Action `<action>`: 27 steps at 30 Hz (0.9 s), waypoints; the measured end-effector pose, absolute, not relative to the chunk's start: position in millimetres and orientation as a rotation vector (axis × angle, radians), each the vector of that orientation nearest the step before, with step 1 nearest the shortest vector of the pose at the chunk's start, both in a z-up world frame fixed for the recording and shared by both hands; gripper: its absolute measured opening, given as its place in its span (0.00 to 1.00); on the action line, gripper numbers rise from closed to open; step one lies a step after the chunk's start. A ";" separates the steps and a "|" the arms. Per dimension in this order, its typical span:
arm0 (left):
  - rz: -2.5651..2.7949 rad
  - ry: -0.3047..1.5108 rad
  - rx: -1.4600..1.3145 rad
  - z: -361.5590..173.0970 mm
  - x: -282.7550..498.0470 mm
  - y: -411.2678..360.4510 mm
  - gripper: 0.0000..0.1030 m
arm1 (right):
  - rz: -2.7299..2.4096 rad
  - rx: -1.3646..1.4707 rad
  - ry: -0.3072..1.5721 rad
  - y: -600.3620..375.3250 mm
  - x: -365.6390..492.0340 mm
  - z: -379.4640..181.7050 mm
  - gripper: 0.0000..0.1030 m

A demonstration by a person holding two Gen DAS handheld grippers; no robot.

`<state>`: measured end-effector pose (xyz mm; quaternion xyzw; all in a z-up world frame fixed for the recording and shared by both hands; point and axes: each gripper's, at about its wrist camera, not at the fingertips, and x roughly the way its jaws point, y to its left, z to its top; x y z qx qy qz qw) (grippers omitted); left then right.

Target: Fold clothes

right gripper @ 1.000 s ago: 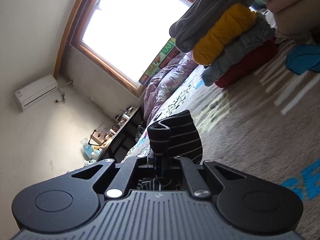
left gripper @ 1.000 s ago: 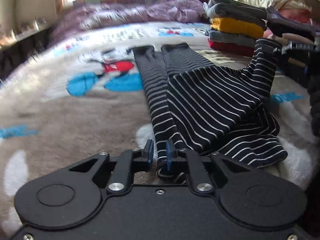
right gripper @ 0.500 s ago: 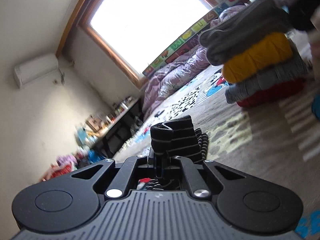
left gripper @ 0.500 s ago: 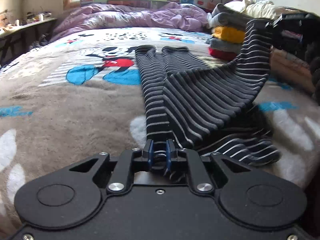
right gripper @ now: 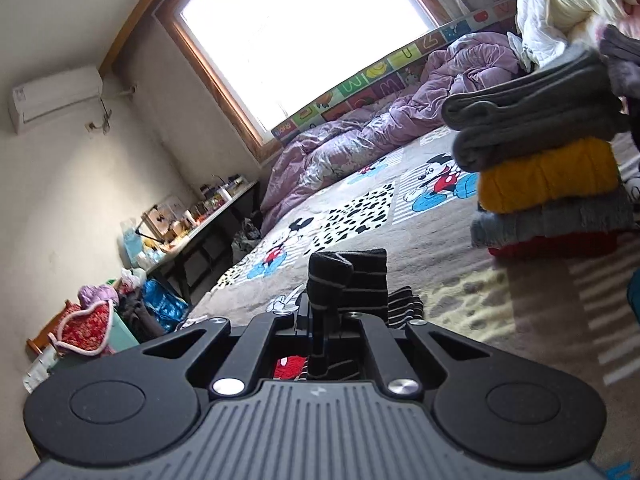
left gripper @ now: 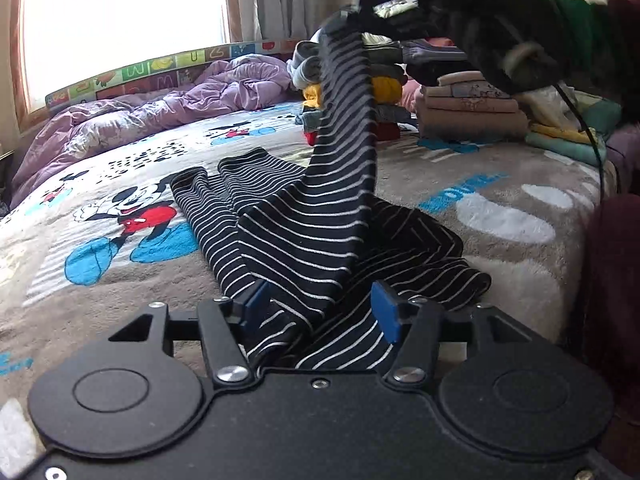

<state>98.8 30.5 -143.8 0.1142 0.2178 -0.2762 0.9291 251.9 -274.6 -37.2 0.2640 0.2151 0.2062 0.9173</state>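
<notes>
Bedroom daylight falls on a plush cartoon-mouse blanket (left gripper: 120, 280) that covers the bed and serves as the work surface. Nearest the viewer, at the blanket's front edge, the left gripper (left gripper: 320, 306) has its blue-padded fingers apart and opening, with the hem of a black striped garment (left gripper: 304, 236) lying loose between them, untouched by either pad. This garment spreads flat over the middle of the blanket, and one end rises in a taut band above it. That raised end is clamped in the right gripper (right gripper: 320, 334), whose fingers are pressed together on a bunched fold of the cloth. Beyond the garment, toward the blanket's far right, stands a stack of folded clothes (right gripper: 548, 172). Behind the blanket lies a rumpled purple duvet (left gripper: 168, 108) beneath a bright window (right gripper: 296, 36).
</notes>
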 end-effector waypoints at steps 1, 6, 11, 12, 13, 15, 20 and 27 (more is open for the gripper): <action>-0.579 0.446 0.227 -144.7 100.6 30.8 0.53 | 0.417 0.535 0.448 -269.0 256.1 -34.9 0.06; -0.591 0.468 0.228 -151.8 111.2 32.1 0.53 | 0.380 0.515 0.488 -239.7 283.7 -29.0 0.06; -0.589 0.511 0.208 -158.6 121.5 38.2 0.53 | 0.348 0.484 0.538 -211.0 316.6 -31.6 0.06; -0.594 0.516 0.204 -160.1 122.9 39.5 0.53 | 0.343 0.474 0.548 -204.7 323.3 -32.4 0.06; -0.604 0.519 0.188 -160.8 124.1 41.2 0.52 | 0.339 0.461 0.559 -198.4 329.7 -33.3 0.06; -0.619 0.525 0.145 -161.3 126.7 44.9 0.49 | 0.335 0.433 0.576 -185.8 341.3 -35.4 0.06; -0.644 0.527 0.076 -159.3 131.1 51.0 0.47 | 0.332 0.364 0.618 -152.0 368.4 -41.4 0.06; -0.685 0.596 -0.051 -161.9 143.8 63.0 0.44 | 0.308 0.298 0.685 -120.1 404.5 -62.3 0.06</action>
